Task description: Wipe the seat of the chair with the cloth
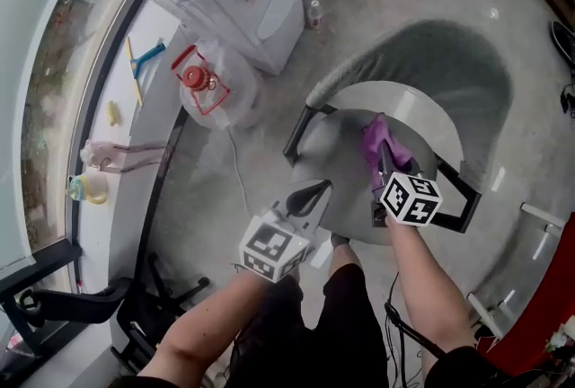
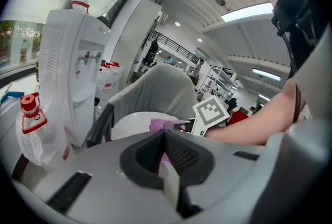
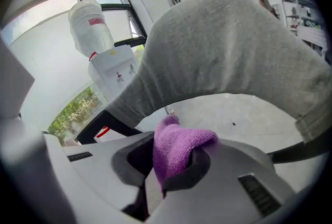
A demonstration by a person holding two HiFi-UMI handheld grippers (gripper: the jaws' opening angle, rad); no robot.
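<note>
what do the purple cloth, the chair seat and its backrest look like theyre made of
Cloth: likely microfibre, fuzzy matte pile. Seat: smooth pale surface, perhaps plastic or vinyl; unclear. Backrest: grey upholstery fabric, fine matte weave visible.

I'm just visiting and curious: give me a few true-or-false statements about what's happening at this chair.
1. The right gripper holds the cloth. True.
2. The left gripper grips an armrest. False: it is shut on nothing.
3. The backrest is grey. True.
4. The cloth lies on the floor. False: the right gripper holds it over the seat.
</note>
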